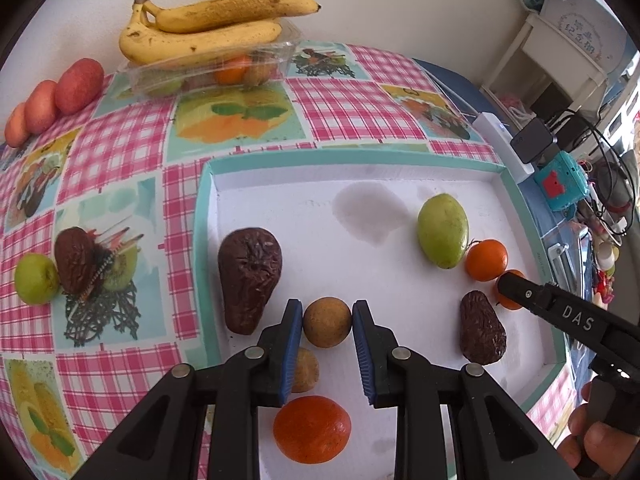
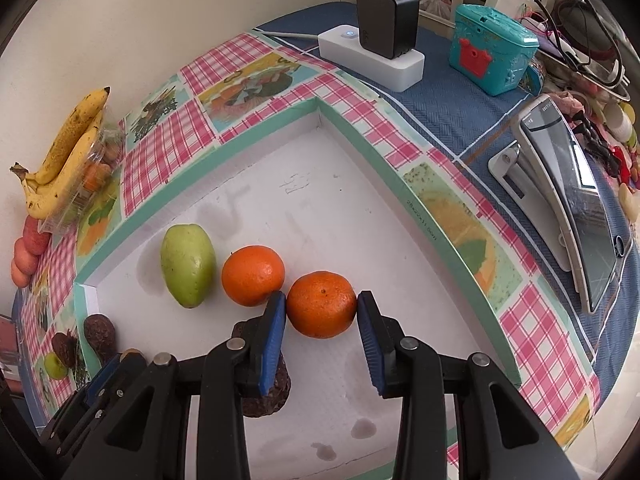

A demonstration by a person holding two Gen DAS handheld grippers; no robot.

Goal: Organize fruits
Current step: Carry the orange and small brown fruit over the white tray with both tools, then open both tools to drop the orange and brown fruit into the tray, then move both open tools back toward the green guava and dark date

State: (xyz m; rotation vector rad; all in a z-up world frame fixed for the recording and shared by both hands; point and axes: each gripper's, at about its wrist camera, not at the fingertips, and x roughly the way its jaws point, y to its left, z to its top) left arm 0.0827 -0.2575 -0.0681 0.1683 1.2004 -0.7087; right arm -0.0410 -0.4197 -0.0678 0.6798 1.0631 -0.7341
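Both grippers are closed on fruit inside the white tray (image 1: 280, 184). The left gripper (image 1: 327, 322) pinches a small round brown fruit (image 1: 327, 322) at 6 o'clock in its own view, pads touching both sides. The right gripper (image 2: 321, 305) clamps an orange (image 2: 321, 305), also low in the tray by the right wall; whether either fruit is lifted cannot be told.

Sorting looks partly done. In the tray: a second orange (image 2: 253, 275) just beside the held one, a green mango (image 2: 187, 265) at its 9 o'clock, a big wrinkled dark fruit (image 1: 249, 278), a smaller dark fruit (image 1: 481, 328), another orange (image 1: 312, 429).

Still out on the surface (image 1: 352, 96), at 9 o'clock: a green fruit (image 1: 35, 284) and a dark fruit (image 1: 74, 260). Bananas (image 1: 208, 28) sit on a clear box (image 1: 212, 70) at 12 o'clock, red fruits (image 1: 56, 100) at 10.
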